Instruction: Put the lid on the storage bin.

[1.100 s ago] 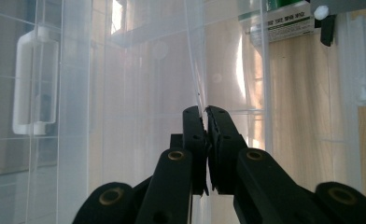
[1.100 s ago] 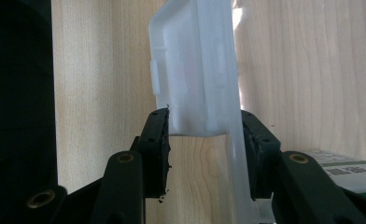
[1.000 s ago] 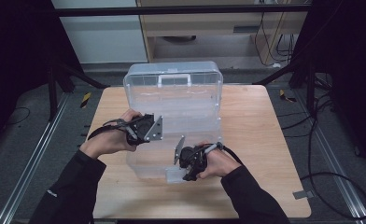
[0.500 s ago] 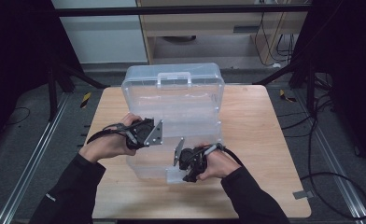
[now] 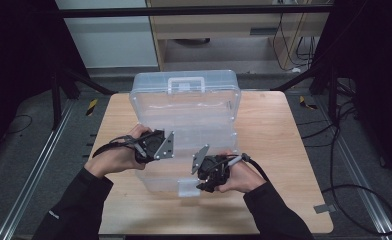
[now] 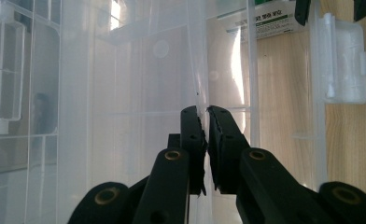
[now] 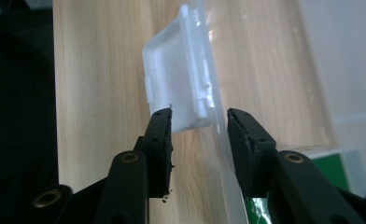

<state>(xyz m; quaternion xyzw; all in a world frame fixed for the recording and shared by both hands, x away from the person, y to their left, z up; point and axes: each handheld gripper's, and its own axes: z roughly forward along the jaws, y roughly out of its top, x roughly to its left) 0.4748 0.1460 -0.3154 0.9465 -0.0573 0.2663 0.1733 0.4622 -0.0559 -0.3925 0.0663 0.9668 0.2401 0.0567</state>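
A clear plastic organizer case (image 5: 186, 117) stands on the wooden surface (image 5: 279, 145), its lid tilted up toward the far edge with the white carry handle (image 5: 186, 84) at the top. The left tool (image 6: 204, 122) has its jaws pressed together on a thin clear wall of the case, pinching the plastic edge between the pads; in the high view this left tool (image 5: 159, 145) sits at the case's left side, held by the left hand (image 5: 115, 159). The right tool (image 7: 199, 133) has its jaws spread, with the white latch (image 7: 179, 74) at the case's front edge lying between them, its lower corner right at one pad; in the high view the right tool (image 5: 207, 180) sits at the front of the case, beside the latch (image 5: 189, 187), held by the right hand (image 5: 239, 176). Compared with half a second and one second ago, hands, tools and the case's lid show almost no change in place; any shift is too slight to tell.
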